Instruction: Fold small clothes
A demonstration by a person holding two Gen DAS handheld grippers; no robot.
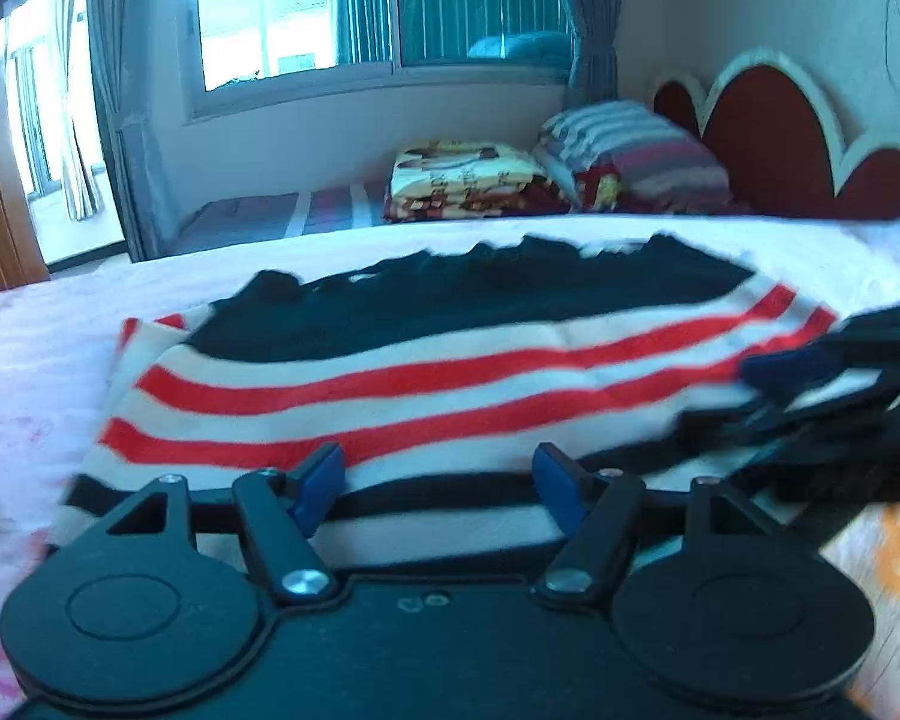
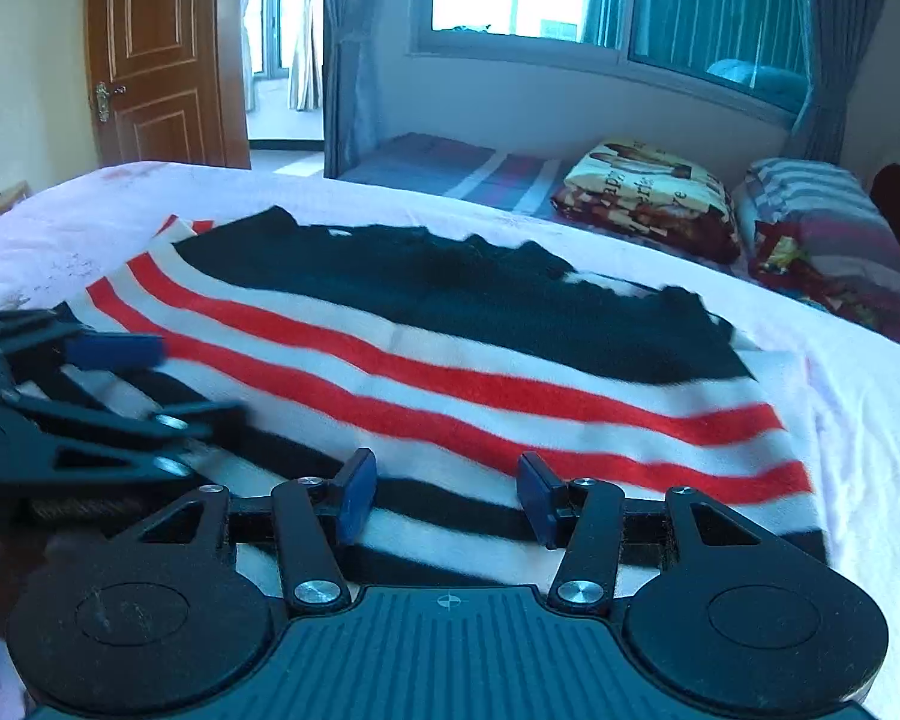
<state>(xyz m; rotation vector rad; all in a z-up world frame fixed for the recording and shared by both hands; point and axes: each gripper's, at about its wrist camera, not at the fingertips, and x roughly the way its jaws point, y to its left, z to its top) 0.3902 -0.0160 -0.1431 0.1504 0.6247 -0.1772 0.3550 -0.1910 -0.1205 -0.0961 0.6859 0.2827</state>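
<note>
A small knit top [image 1: 426, 384] lies flat on the bed, dark navy at its far part and banded in white, red and navy toward me. It shows again in the right wrist view as the same striped top [image 2: 480, 372]. My left gripper [image 1: 441, 486] hovers open over the near navy-striped hem, its blue pads apart and gripping nothing. My right gripper [image 2: 447, 498] also stands open over that hem, with cloth under it but not pinched. Each gripper shows blurred in the other's view: the right gripper [image 1: 810, 372] at the right edge, the left gripper [image 2: 114, 351] at the left edge.
The bed's pale pink sheet [image 1: 42, 360] spreads around the top. Beyond the far edge lie a folded patterned blanket [image 1: 462, 180] and a striped pillow [image 1: 630, 150], next to a red headboard [image 1: 768, 132]. A window and a wooden door [image 2: 150, 54] stand behind.
</note>
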